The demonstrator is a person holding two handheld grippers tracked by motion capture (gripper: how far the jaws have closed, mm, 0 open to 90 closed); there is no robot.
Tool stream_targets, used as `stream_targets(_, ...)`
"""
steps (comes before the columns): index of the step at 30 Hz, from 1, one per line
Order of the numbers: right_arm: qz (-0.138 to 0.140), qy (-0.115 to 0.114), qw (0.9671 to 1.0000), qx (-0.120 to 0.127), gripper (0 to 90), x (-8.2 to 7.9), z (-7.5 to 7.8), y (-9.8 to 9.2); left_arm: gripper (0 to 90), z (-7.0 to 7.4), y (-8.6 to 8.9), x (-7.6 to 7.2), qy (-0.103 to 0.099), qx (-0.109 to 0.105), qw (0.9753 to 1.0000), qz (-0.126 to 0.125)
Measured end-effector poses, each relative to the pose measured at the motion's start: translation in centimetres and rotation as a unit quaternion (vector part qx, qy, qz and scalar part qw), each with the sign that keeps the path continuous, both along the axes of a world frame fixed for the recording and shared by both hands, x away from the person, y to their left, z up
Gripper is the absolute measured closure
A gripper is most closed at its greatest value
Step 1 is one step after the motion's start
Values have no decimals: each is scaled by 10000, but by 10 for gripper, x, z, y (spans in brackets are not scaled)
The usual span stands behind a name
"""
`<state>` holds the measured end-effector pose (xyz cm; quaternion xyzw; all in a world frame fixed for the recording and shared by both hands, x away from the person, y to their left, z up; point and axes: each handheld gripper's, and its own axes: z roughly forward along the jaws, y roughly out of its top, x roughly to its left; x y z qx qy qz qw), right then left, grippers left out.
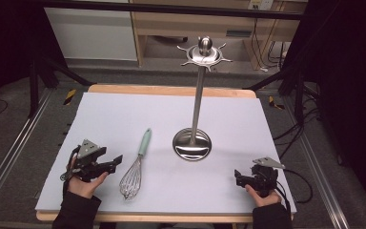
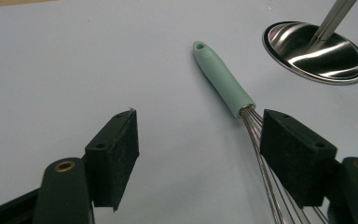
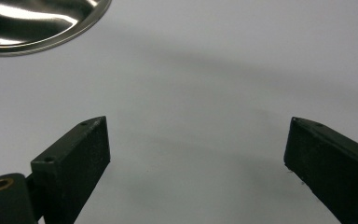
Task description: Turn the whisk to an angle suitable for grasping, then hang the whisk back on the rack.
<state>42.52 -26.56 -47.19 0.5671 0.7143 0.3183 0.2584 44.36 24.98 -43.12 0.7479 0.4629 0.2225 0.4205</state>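
Whisk point(image 1: 137, 165), lying flat, mint handle pointing away

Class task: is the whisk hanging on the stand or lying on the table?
Lying flat. The whisk rests on the white table, left of the stand, whose hooks are empty.

Bare mat point(image 1: 124, 114) lies wide open on the left; the whisk point(image 1: 136, 164) and rack stand point(image 1: 193, 143) crowd the middle.

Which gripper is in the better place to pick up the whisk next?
Probably the left gripper. It is open right beside the whisk, whose wires lie next to one of its fingers. The right gripper, also open, is far across the table.
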Motion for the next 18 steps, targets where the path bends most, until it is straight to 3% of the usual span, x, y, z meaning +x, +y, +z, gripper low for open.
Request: stream_targets(18,34,28,10000,20,72,0,0,1,263,8,-15,5,82,124,9997,-172)
